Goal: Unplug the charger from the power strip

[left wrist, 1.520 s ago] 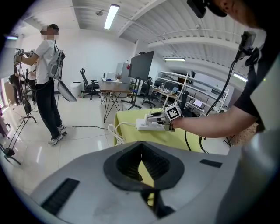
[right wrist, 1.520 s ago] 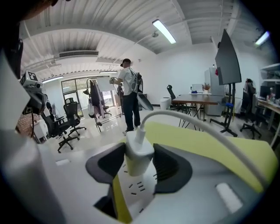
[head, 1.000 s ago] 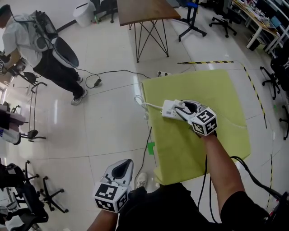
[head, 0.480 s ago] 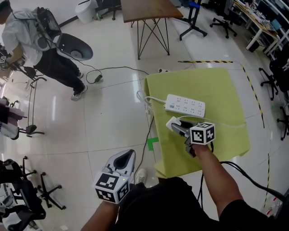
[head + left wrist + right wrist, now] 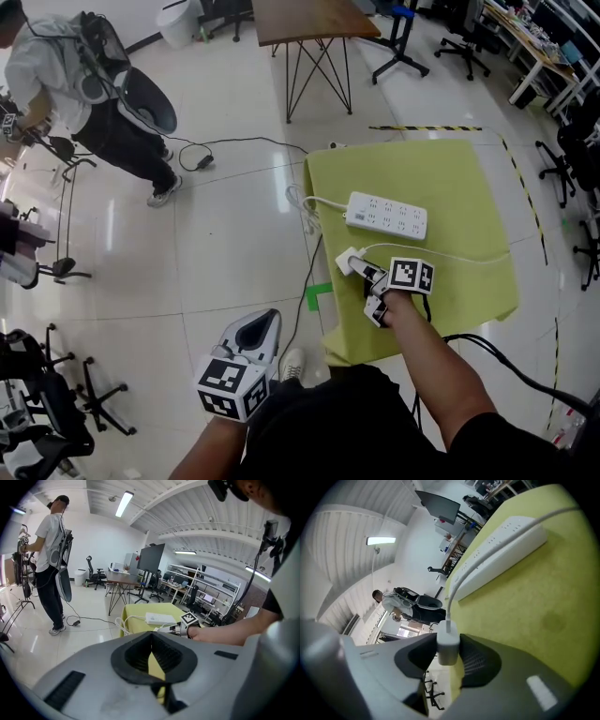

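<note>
A white power strip (image 5: 386, 216) lies on the yellow-green table (image 5: 469, 178), its sockets bare; it also shows far up in the right gripper view (image 5: 501, 550). My right gripper (image 5: 356, 269) hovers low over the table's near left part, rolled onto its side, shut on the white charger (image 5: 348, 259) (image 5: 448, 641). Its jaws have just been closing with the charger between them. The charger's thin white cable (image 5: 450, 253) trails right across the cloth. My left gripper (image 5: 270, 317) (image 5: 151, 637) hangs off the table at lower left, shut and holding nothing.
The strip's own cord (image 5: 305, 211) droops over the table's left edge to the floor. A person (image 5: 84, 84) stands at the far left with gear. A wooden table (image 5: 309, 19), office chairs (image 5: 469, 42), floor cables (image 5: 197, 161) and striped tape (image 5: 427, 128) surround the spot.
The right gripper drew the charger away from the power strip, brought it toward the near left of the table and rolled over. The left gripper stayed put.
</note>
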### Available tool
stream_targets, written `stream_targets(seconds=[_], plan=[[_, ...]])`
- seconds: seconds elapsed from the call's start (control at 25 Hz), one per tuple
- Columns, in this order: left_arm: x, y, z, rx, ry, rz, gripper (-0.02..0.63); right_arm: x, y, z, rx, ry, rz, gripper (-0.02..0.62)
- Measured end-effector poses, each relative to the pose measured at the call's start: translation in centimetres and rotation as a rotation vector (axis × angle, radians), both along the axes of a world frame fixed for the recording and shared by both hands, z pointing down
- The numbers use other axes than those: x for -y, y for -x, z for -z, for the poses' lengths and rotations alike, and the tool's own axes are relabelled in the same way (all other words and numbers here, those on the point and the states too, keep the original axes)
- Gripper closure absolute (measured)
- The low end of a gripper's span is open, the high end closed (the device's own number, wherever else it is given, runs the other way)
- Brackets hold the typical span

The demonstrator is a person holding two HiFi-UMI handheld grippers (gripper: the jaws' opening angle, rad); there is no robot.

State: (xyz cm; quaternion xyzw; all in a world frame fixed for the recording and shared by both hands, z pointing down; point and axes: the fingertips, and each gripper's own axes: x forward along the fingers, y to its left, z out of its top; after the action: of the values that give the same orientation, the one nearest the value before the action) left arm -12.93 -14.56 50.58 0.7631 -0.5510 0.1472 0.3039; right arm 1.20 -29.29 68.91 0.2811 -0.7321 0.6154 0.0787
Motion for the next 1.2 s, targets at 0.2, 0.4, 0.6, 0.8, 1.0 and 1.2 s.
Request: stream_targets(seconds=[0.2, 0.4, 0.6, 0.8, 1.0, 1.2], plan=[[-0.6, 0.6, 0.0, -0.001, 0.003, 0.016, 0.600, -0.4, 0.0, -0.4, -0.036, 0.033, -0.007, 0.437], [-0.8, 0.8, 0.3, -0.003, -0.004, 0.013, 0.600, -0.5, -0.5, -0.4, -0.055, 0.064, -0.041, 0.384], [-0.4, 0.5, 0.9, -0.011, -0.018, 0.003, 0.600, -0.7, -1.2, 0.0, -0.064, 0.078, -0.052, 0.344], [-0.5, 0.7, 1.4, -0.019, -0.037, -0.031, 0.600, -1.6, -1.9, 1.0, -0.045, 0.072, -0.081, 0.344], [-0.5, 0.7, 2.0, -0.033, -0.059, -0.098, 0.600, -3.4, -2.8, 4.8, -0.045, -0.027, -0.109, 0.386], [-1.5, -0.1, 3.0, -0.053, -0.089, -0.228, 0.600, -8.3, -3.1, 10.9, -0.050, -0.196, -0.154, 0.535]])
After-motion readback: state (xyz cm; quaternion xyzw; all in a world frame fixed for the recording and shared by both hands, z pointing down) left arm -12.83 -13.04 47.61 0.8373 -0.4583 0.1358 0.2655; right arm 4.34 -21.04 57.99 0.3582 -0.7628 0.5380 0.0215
